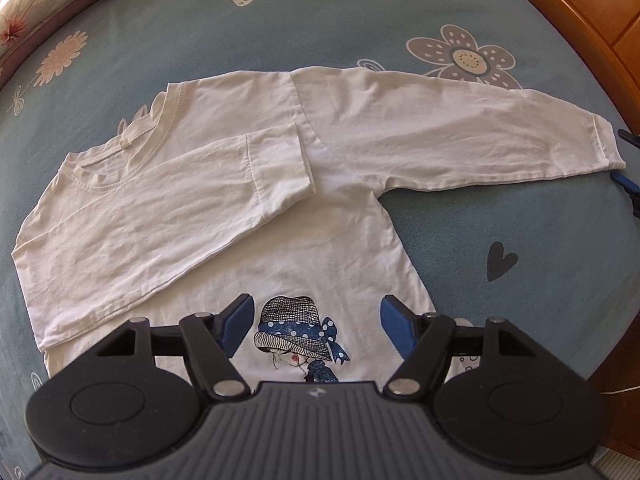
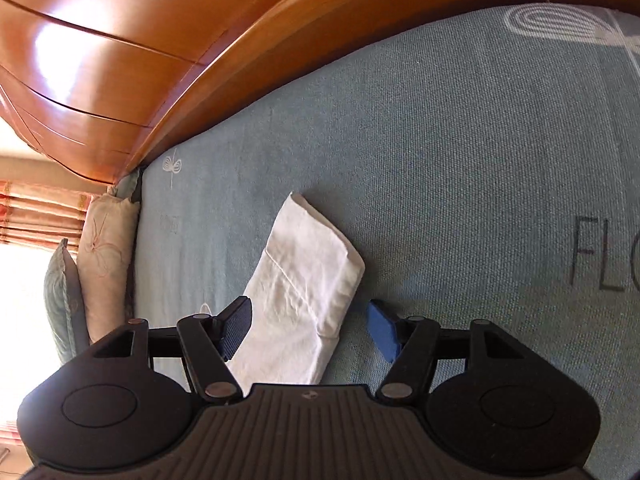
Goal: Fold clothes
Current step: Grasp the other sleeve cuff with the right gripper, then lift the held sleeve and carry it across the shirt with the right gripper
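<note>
Grey letters "FL" [image 2: 600, 256] mark the blue bedsheet [image 2: 440, 160].

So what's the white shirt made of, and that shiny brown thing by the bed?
The white shirt looks like soft cotton knit: matte, finely wrinkled, with stitched hems. The brown bed frame looks like varnished wood: faint grain lines and a bright glare off its smooth, glossy surface. It could be a veneer; the look alone doesn't settle it.

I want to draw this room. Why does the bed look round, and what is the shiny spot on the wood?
Left wrist view: the fisheye lens curves the blue bedsheet around the white shirt. Right wrist view: window light makes white glare on the wooden headboard, and it bends too.
</note>
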The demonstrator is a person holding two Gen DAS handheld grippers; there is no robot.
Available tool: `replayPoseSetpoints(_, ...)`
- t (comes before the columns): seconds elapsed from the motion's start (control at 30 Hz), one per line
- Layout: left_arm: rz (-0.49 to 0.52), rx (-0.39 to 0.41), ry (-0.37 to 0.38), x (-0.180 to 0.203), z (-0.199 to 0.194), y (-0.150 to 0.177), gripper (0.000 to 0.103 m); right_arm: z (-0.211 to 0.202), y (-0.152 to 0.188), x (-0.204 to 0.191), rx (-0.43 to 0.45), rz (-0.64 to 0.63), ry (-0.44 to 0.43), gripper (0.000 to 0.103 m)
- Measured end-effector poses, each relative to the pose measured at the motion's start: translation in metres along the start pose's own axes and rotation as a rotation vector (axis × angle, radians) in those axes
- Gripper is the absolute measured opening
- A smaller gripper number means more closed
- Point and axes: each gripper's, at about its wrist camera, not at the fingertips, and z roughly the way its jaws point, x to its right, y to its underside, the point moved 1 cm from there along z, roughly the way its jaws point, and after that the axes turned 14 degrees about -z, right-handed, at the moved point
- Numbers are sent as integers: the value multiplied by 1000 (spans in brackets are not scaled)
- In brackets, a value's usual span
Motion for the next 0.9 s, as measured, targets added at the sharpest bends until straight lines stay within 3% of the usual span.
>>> replayPoseSetpoints(0.17,14,-10,8,15,5,-1,71,15,-21,5,8,18,-58,69)
replayPoseSetpoints(0.33,19,-13,14,27,10,-3,71,20,-28,10,-48,-6,-126,66)
replayPoseSetpoints(0.57,38,-16,15,37,13,-9,71,38,-44,-4,-112,-99,-122,59)
replayPoseSetpoints(0.6,39,-17,14,37,13,-10,71,42,-46,-10,-137,-138,-100,50)
replayPoseSetpoints(0.63,40,-17,14,38,14,-11,71,44,-46,-14,-167,-167,-64,27)
replayPoseSetpoints(0.7,32,-12,18,39,14,-14,71,46,-45,-18,-214,-197,3,2)
replayPoseSetpoints(0.9,-3,17,45,34,8,-19,71,47,-40,-51,-254,-330,131,4)
